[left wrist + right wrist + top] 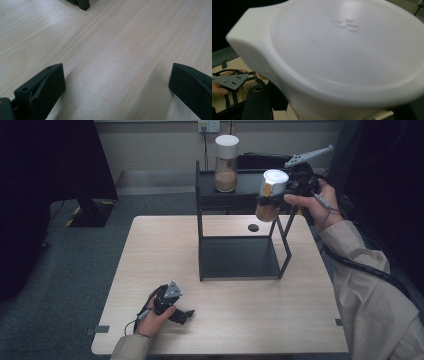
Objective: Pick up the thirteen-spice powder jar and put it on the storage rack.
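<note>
My right gripper (282, 195) is shut on a clear jar (265, 211) with a white lid and brown powder inside. It holds the jar tilted in the air at the right front corner of the black shelf's top level (245, 192). In the right gripper view the white lid (342, 50) sits very close, with one black finger (258, 105) beside it. A second jar of the same kind (226, 162) stands upright on the shelf top. My left gripper (186, 314) rests on the table near the front left, open (117, 68), with only bare wood between its jaws.
The black two-level metal shelf (240, 257) stands at the back middle of the light wooden table (150, 250). A small black round spot (253, 227) lies on the table behind the lower level. One shelf foot (83, 4) appears ahead of the left gripper.
</note>
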### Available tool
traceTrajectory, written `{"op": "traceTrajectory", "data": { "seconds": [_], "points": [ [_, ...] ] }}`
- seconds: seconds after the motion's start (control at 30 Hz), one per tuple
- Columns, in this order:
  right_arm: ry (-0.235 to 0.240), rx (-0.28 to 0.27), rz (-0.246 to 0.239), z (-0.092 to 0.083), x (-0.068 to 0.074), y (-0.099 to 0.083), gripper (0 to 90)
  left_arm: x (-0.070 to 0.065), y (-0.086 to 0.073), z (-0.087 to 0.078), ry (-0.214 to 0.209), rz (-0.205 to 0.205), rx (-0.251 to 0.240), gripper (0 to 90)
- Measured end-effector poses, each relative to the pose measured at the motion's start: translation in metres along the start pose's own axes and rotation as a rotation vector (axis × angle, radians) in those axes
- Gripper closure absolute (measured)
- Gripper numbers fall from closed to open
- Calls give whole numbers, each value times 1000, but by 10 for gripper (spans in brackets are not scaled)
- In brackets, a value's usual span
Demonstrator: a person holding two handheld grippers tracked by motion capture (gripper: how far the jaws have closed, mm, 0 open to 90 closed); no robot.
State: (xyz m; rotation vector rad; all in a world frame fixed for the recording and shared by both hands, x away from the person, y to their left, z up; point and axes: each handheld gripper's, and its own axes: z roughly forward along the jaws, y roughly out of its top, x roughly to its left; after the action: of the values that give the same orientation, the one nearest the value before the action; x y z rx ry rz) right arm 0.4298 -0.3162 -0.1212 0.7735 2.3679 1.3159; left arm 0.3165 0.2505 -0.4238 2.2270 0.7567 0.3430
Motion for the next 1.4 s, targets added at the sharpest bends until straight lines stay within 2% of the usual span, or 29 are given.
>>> {"op": "traceTrajectory", "data": {
  "seconds": [0.13,0.33,0.57,0.83,1.1,1.23,1.4],
  "points": [
    [-28,0,-4,-5,1,7,305,0,0,0,-1,0,0,0],
    [-42,-9,-3,-11,2,17,305,0,0,0,-1,0,0,0],
    [-37,-7,4,-14,0,29,305,0,0,0,-1,1,-1,0],
    [-65,-16,8,-20,-3,41,305,1,0,0,-3,2,-2,0],
    [-109,-18,17,-12,-12,47,305,1,-1,0,-4,2,-2,0],
    [-133,-8,1,-4,-15,51,305,1,0,0,-4,2,-2,0],
    [-143,-27,28,3,-23,51,304,1,-1,0,-4,2,-2,0]
  ]
}}
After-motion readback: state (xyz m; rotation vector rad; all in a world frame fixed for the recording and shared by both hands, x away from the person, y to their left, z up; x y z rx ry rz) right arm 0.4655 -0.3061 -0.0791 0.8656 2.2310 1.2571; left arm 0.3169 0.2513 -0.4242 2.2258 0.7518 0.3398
